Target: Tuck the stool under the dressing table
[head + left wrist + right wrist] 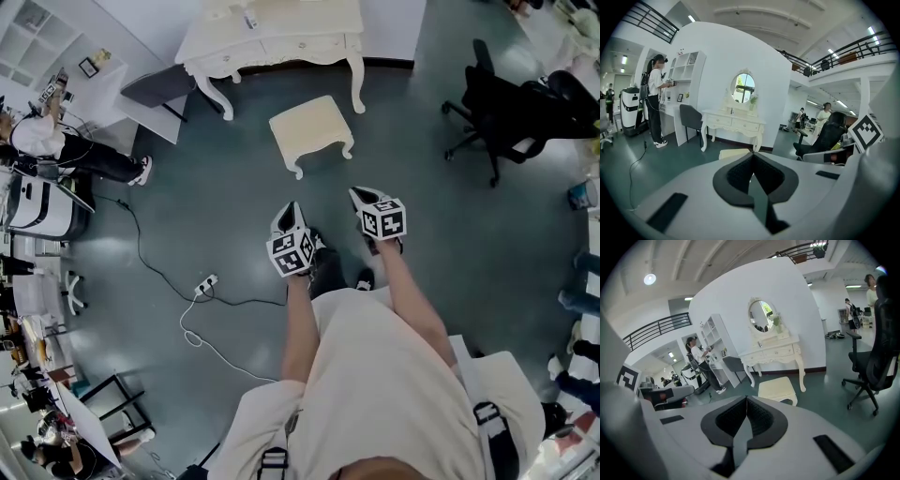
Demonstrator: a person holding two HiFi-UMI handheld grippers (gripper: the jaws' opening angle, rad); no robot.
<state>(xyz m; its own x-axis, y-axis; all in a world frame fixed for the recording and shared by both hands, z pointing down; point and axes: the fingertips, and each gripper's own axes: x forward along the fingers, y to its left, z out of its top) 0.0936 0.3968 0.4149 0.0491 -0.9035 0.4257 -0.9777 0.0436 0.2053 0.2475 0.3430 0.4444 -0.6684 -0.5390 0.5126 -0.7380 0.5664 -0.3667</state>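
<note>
The cream stool (311, 129) stood on the floor (450, 244) before the dressing table (281, 37), not under it; the left tool (752, 155) and the right tool (746, 399) were closed, empty, well apart from it; it looked rigid, probably light; pushing its seat edge seemed best.

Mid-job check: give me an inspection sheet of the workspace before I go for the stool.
Surface: dark grey-green floor, bare around the stool.
Job's things: cream cushioned stool stands in front of the cream curved-leg dressing table, apart from it, not tucked.
Clutter: nothing seen.
Grippers: left gripper and right gripper both shut, empty, short of the stool.
Cables: white power strip and black cord on the floor, left.
Surroundings: black office chair right; grey chair and a standing person left.
</note>
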